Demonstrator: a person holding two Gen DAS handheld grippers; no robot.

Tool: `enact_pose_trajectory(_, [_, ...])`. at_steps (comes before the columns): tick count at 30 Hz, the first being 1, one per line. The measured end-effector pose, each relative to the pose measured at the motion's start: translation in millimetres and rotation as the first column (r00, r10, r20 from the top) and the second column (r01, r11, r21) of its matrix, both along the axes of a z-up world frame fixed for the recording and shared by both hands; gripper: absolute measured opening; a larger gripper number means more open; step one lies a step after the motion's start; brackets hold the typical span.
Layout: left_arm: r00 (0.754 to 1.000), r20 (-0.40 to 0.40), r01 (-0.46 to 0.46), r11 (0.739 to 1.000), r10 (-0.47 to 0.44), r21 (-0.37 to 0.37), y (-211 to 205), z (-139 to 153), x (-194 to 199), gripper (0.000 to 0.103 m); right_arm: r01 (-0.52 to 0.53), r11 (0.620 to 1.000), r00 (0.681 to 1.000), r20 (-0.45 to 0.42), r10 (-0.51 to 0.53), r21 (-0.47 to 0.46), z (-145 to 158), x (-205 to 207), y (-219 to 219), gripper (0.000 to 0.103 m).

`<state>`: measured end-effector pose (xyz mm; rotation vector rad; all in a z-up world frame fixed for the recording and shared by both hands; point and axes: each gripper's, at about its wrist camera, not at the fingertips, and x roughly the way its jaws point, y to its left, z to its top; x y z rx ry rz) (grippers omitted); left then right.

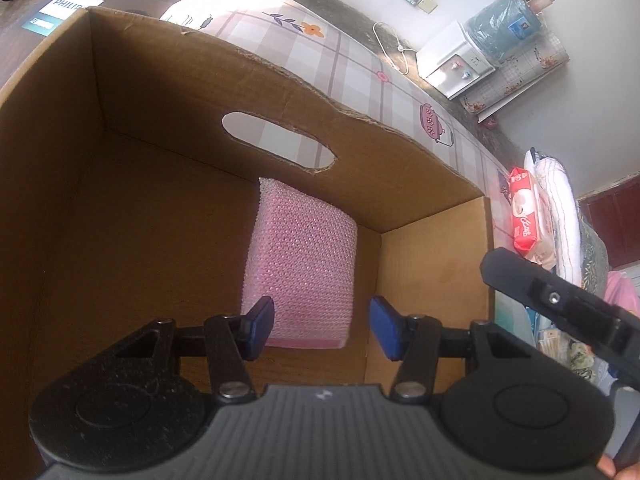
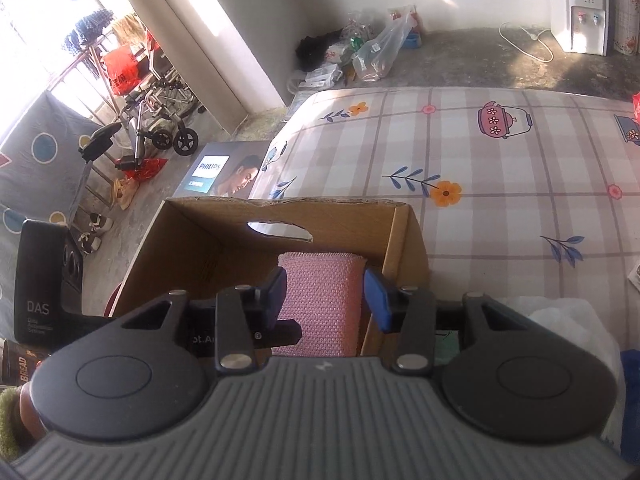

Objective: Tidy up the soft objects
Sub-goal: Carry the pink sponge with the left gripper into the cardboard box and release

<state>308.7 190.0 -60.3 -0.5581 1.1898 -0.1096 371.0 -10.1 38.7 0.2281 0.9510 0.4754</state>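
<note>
Below the left gripper (image 1: 322,328) sits an open cardboard box (image 1: 168,200), and the gripper points down into it. Its two blue pads (image 1: 260,326) stand apart with nothing between them. Just ahead of the pads, on the floor of the box, lies a pink sponge (image 1: 304,264) with a bumpy netted surface, pushed up against the far wall under the oval handle hole (image 1: 278,146) and close to the corner on the gripper's right. It is the only thing I can see in the box; the floor to the gripper's left is bare brown cardboard in shadow. Beyond the far wall is a bed with a checked sheet (image 1: 352,64) printed with flowers and kettles. Off to the right, past the box's side wall, a red pack of wipes (image 1: 524,208) lies on the sheet, and the black body of the other gripper pokes in from that side.

From the right gripper (image 2: 325,296) the same box (image 2: 192,256) is ahead and lower, seen over its near edge. Its pads (image 2: 376,300) also stand apart and hold nothing; the pink sponge (image 2: 320,304) shows in the gap between them but lies down in the box, not touching them. The left gripper's black arm crosses just under the left-hand pad. To the right of this gripper something white and soft (image 2: 560,320) lies at the edge of view; I cannot tell what it is.
</note>
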Motion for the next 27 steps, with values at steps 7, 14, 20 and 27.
enact_pose_trajectory(7, [1.000,-0.017,-0.023,0.997,0.024,0.071,6.4,-4.9,4.9,0.054,-0.008,0.990,0.998,0.066,-0.001,0.137,25.4,-39.6,-42.1,0.043])
enact_pose_trajectory(14, [0.994,-0.095,-0.055,0.996,0.062,0.072,1.1,-29.8,30.6,0.054,0.037,0.969,0.997,0.053,-0.052,0.246,15.6,-85.4,-86.5,0.044])
enact_pose_trajectory(20, [0.998,-0.065,-0.008,0.997,0.013,0.083,-18.9,-26.9,39.7,0.053,0.118,0.958,0.992,0.014,-0.126,0.261,-7.4,-119.5,-123.1,0.044])
enact_pose_trajectory(27, [0.999,-0.041,0.007,0.993,-0.002,0.114,-36.4,-24.1,42.7,0.061,0.185,0.947,0.982,-0.002,-0.191,0.264,-19.6,-146.2,-148.8,0.044])
